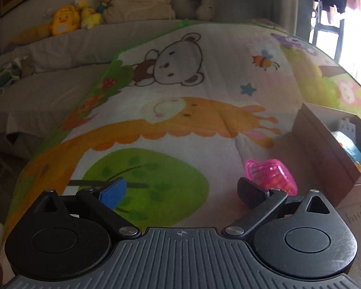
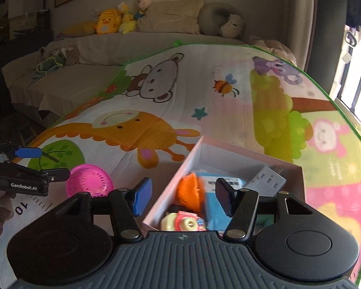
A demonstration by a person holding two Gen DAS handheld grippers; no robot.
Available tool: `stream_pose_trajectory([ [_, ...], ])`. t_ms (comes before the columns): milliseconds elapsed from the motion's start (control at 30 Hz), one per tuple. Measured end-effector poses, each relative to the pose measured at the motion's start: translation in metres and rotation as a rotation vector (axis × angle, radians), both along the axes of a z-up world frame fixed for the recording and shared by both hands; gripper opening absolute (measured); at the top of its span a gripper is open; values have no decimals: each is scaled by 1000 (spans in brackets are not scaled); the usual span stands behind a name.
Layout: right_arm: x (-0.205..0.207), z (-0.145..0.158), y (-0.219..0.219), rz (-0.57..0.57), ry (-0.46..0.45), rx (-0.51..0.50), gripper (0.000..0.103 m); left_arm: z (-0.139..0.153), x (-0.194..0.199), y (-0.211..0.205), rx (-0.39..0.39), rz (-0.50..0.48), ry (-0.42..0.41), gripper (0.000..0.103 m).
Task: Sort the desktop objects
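In the left wrist view my left gripper [image 1: 180,192] stands wide open above the cartoon play mat [image 1: 180,125], with nothing between its pads. A pink plastic toy [image 1: 272,175] lies on the mat just beyond its right finger. In the right wrist view the same pink toy [image 2: 90,180] sits close to the left gripper [image 2: 43,163]. My right gripper [image 2: 183,197] hangs open over an open cardboard box [image 2: 228,159]. A blurred orange object [image 2: 190,192] shows between its fingers with a gap to each pad.
The box [image 1: 325,149] also holds a blue pack [image 2: 214,207], a white adapter [image 2: 264,180] and a toy camera [image 2: 183,221]. A sofa [image 2: 84,48] with plush toys [image 2: 106,24] stands behind the mat. A hand [image 2: 0,214] holds the left gripper.
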State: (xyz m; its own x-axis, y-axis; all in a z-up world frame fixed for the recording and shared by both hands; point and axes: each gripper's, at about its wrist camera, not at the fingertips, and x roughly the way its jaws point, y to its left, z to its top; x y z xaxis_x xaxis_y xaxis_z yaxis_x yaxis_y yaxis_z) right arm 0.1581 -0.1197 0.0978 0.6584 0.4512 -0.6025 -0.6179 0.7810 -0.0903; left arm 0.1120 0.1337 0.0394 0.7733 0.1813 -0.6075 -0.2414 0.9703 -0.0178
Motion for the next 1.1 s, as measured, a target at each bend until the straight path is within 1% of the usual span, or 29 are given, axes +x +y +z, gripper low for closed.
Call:
stream_pose_trajectory([
  [67,-11,-10,31,74,5,-41,74,-6,-5,13,-31,31,16,101],
  [100,-15,-17,48,107,18,-57,76,-8,-9,18,-50,41,20,101],
  [167,-15,-29,73,142,77,-56,76,-11,-14,25,-68,55,25,101],
  [200,-12,-35,82,147,103,-47,76,-11,-16,27,-70,62,25,101],
  [300,-1,-54,102,105,129,-35,76,-11,-24,34,-87,67,18,102],
  [400,14,-68,102,76,232,11,76,-9,-31,37,-105,57,7,102],
  [433,16,-69,99,66,250,38,76,-8,-32,38,-109,51,5,102],
  [467,15,-68,97,67,266,48,73,-8,-32,37,-115,46,3,102],
  [500,11,-65,93,77,276,57,64,-8,-32,36,-119,41,3,102],
  [567,-3,-56,83,92,263,68,62,-7,-32,34,-125,31,3,102],
  [667,-30,-42,63,115,214,61,62,-6,-31,28,-126,14,2,102],
  [767,-50,-32,34,97,215,49,62,-5,-31,18,-124,-6,2,102],
  [867,-63,-31,1,28,198,3,62,-2,-31,4,-106,-54,-11,102],
  [1000,-74,-38,-38,-101,87,-104,63,2,-31,-24,-78,-192,-55,102],
  [1033,-76,-41,-46,-125,75,-110,63,3,-30,-32,-67,-226,-61,103],
  [1100,-76,-47,-63,-169,86,-77,73,4,-27,-49,-40,-270,-67,103],
])
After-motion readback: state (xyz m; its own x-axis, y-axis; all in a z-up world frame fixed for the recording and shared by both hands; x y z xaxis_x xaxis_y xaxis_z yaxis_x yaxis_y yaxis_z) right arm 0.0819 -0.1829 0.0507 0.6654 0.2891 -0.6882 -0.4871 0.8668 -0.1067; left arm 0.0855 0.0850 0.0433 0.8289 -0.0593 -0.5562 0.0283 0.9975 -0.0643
